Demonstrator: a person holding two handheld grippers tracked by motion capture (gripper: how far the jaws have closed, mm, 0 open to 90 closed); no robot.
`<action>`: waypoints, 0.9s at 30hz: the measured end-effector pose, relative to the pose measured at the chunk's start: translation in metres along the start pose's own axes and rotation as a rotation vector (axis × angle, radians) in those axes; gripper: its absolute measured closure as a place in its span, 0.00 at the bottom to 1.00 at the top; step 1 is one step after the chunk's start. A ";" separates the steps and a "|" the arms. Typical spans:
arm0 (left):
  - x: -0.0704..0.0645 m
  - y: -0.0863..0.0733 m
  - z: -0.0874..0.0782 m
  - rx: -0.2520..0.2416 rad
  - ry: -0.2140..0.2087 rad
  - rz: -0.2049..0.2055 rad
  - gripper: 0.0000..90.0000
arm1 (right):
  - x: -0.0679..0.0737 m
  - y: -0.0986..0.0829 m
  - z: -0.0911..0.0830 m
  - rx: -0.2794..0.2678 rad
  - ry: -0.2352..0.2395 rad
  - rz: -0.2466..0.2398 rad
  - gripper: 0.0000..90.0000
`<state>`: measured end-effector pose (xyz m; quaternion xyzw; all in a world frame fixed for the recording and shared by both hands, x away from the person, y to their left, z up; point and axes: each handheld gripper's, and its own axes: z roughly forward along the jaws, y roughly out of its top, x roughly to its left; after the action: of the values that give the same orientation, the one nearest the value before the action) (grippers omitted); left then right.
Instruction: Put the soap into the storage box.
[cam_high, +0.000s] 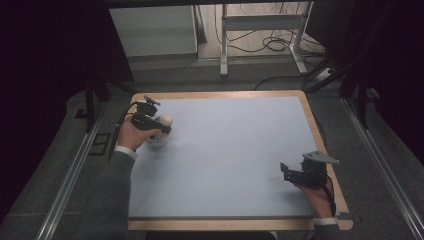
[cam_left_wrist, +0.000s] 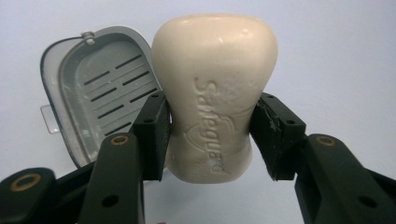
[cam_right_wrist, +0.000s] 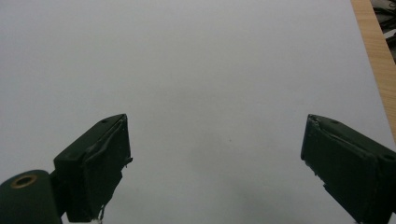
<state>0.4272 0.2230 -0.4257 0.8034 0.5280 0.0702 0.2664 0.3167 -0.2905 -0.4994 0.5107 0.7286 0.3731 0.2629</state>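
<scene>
Pale blue tabletop (cam_high: 235, 160), dark rm; L gripper (cam_left_wrist: 210, 130) fingers clamp soap (cam_left_wrist: 215, 88); R gripper (cam_right_wrist: 215, 163) fingers wide.

A cream soap (cam_left_wrist: 215, 93) bar, waisted in the middle and embossed "Safeguard", is pinched at its narrow waist between the left gripper (cam_left_wrist: 210, 133) jaws. It stands on end near the mat's (cam_high: 240, 150) far left corner. Just beside it lies a grey soap dish (cam_left_wrist: 100, 100), open, its slotted inner face showing, with a clear tab at one edge; whether the two touch is hard to tell.
</scene>
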 end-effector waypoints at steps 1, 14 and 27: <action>0.000 0.000 0.000 0.000 0.000 0.000 0.55 | 0.000 0.000 0.000 0.000 0.000 0.000 0.09; 0.020 0.003 0.007 0.014 0.052 -0.054 0.55 | -0.001 -0.001 0.001 0.004 -0.004 0.001 0.09; 0.032 -0.001 0.037 0.054 0.082 -0.112 0.54 | -0.002 -0.001 0.001 0.003 -0.006 0.003 0.09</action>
<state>0.4550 0.2383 -0.4632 0.7759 0.5843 0.0738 0.2262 0.3177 -0.2923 -0.5011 0.5134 0.7277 0.3708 0.2634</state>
